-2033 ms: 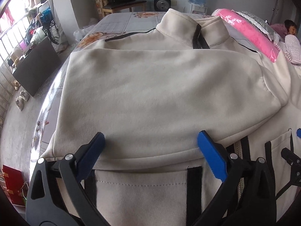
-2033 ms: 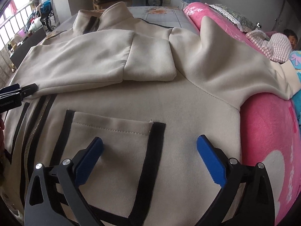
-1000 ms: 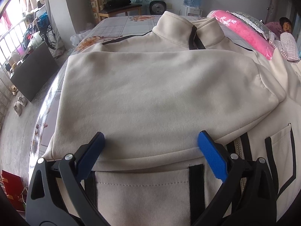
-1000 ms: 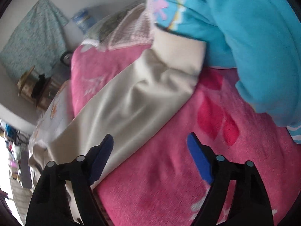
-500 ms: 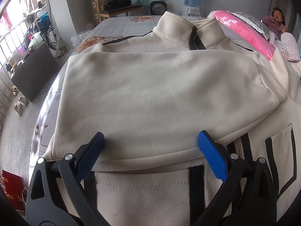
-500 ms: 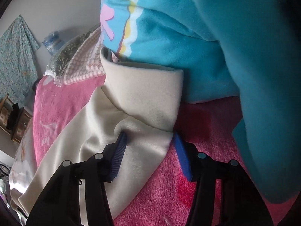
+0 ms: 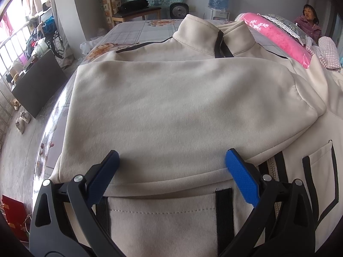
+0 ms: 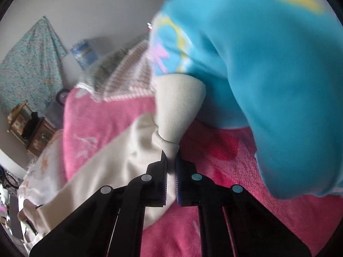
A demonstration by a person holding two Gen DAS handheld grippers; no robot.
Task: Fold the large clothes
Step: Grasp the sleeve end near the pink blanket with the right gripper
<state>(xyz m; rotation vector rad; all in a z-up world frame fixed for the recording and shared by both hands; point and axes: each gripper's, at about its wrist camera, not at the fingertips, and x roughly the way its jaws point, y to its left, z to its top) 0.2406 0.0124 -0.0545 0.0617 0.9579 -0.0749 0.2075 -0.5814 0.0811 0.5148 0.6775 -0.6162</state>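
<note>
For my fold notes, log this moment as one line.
left gripper: open above folded sleeve | right gripper: shut on cuff | jacket: right sleeve not yet folded

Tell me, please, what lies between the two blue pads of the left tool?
Only the cream jacket: its folded sleeve panel spans the gap between the left tool's open pads, which clamp nothing. The left wrist view shows this.
</note>
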